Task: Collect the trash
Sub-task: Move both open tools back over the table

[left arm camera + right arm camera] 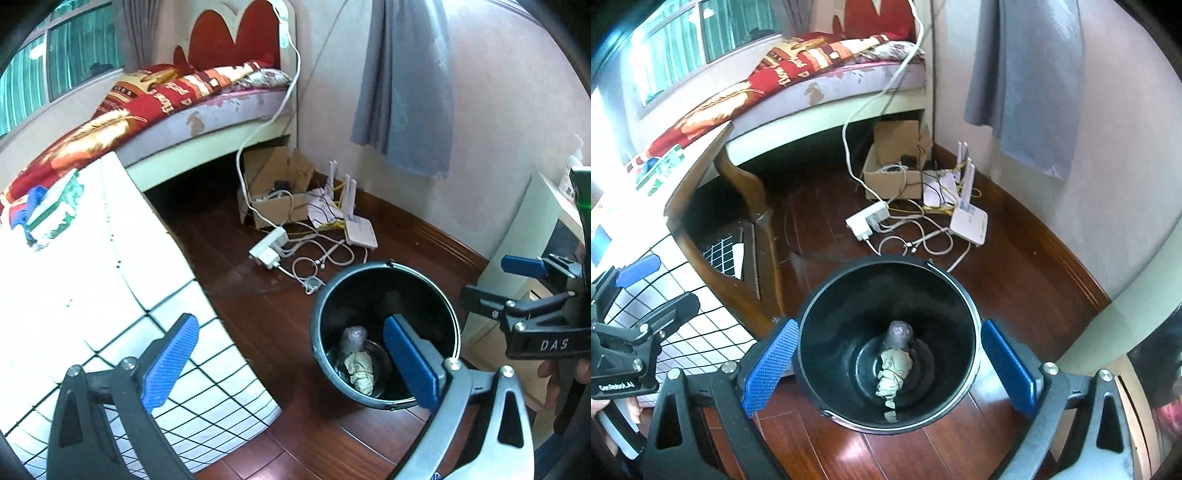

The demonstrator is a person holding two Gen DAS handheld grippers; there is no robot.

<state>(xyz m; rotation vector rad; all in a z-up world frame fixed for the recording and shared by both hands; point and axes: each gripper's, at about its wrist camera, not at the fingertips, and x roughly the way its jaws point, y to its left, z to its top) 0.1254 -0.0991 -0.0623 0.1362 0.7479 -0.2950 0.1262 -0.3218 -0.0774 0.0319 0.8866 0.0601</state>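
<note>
A black bucket (318,347) stands on the wooden floor. At its bottom lie a crumpled beige paper wad (360,371) and a small purplish wad (352,338). My left gripper (291,363) hangs open above the floor, its right pad over the bucket's mouth, nothing between the pads. My right gripper (890,369) is open straight above the bucket (842,317), one pad on each side of the rim and clear of it. Below it I see the paper wad (892,373) and the purplish wad (899,334). Each view shows the other gripper: right (495,280), left (661,288).
A table with a white grid-patterned cloth (110,277) stands left of the bucket, a tissue pack (55,214) on it. Behind are a bed (207,110), a cardboard box (273,184), a power strip (269,247), a router (360,230) and loose cables. A white cabinet (517,236) is at the right.
</note>
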